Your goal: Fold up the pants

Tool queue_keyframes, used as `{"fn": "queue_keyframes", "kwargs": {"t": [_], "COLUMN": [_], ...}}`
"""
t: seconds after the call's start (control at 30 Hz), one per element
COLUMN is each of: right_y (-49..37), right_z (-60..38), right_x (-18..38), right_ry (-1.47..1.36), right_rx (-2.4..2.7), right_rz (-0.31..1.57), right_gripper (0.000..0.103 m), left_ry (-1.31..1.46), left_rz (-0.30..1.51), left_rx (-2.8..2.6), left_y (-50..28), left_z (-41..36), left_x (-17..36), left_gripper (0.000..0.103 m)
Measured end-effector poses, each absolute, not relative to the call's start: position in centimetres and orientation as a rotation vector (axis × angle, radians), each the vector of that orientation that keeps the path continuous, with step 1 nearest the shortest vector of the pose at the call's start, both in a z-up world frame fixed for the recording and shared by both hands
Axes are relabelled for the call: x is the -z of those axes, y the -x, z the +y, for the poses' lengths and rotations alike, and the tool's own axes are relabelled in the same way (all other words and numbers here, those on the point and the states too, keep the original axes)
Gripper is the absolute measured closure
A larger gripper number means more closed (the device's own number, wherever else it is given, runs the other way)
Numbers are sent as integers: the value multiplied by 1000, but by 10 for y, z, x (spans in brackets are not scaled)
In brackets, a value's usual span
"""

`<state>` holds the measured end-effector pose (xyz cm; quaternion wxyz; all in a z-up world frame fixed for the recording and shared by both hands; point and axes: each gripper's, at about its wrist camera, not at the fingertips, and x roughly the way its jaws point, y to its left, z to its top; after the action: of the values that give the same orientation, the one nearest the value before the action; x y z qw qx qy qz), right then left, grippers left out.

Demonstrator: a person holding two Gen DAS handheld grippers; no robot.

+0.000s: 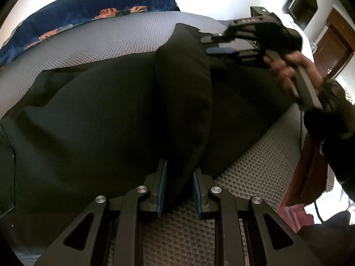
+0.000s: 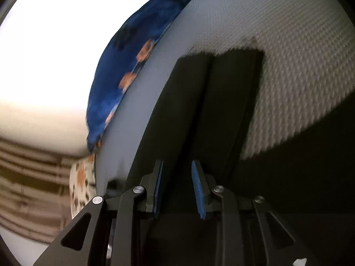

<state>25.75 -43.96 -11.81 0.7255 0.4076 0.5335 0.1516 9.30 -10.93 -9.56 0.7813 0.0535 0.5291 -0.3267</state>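
Black pants (image 1: 99, 110) lie spread over a grey honeycomb mat (image 1: 99, 37). My left gripper (image 1: 178, 177) is shut on a raised fold of the pants at their near edge, and the fold runs away from it as a ridge. At the far right edge of the pants a hand (image 1: 286, 71) holds my right gripper (image 1: 209, 43). In the right wrist view the right gripper (image 2: 177, 177) hovers low over the pants (image 2: 221, 99). Its blue pads (image 2: 198, 190) stand a little apart with flat dark cloth below and between them, and I see no pinched fold. That view is blurred.
A blue blanket with orange patches (image 1: 88, 6) is bunched along the mat's far side, and shows beside the mat (image 2: 288, 44) as the blue blanket (image 2: 137, 55). A brown wooden edge (image 1: 310, 166) borders the mat on the right. A dark door (image 1: 330, 48) stands behind.
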Motion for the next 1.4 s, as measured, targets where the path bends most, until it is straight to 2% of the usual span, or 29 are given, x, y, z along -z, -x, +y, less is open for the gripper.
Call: {"fn": "queue_keyframes", "kwargs": {"t": [0.27,0.63,0.77,0.83,1.0,1.07,1.2,1.4], "right_y": [-251,-308,-332,-340,-348,-348,-329,-244], "right_z": [-408,-455,-478,-484,-496,-500,-508,-543], "right_x": [124,134,132,133,132,124,88,26], "right_ry": [-918,-1073,-1076,-1068,-1060,-1036,-926,-792], "right_rx": [-461,-332,-267,-241,-189,-181,-135,-7], "right_rz": [1178,1056,1019,1024,1036,1026,1000,925], "right_gripper": [78,79,84,89,93,98,98,99], "left_ry": [-109,-79,-72,-75,-79,-81,-87,-157], "left_rz": [1144,1150,1150,1149,1147,1145,1153,1131], "left_rx": [708,702,703,703,700,699,694,687], "left_y": [-98,-98,-98,-98,-96,-96,-98,-93], "left_z": [-108,-104,-101,-101,-102,-103,-106,-116], "left_x": [97,98,98,98,98,98,97,92], "left_gripper": [81,81,81,81,81,81,81,81]}}
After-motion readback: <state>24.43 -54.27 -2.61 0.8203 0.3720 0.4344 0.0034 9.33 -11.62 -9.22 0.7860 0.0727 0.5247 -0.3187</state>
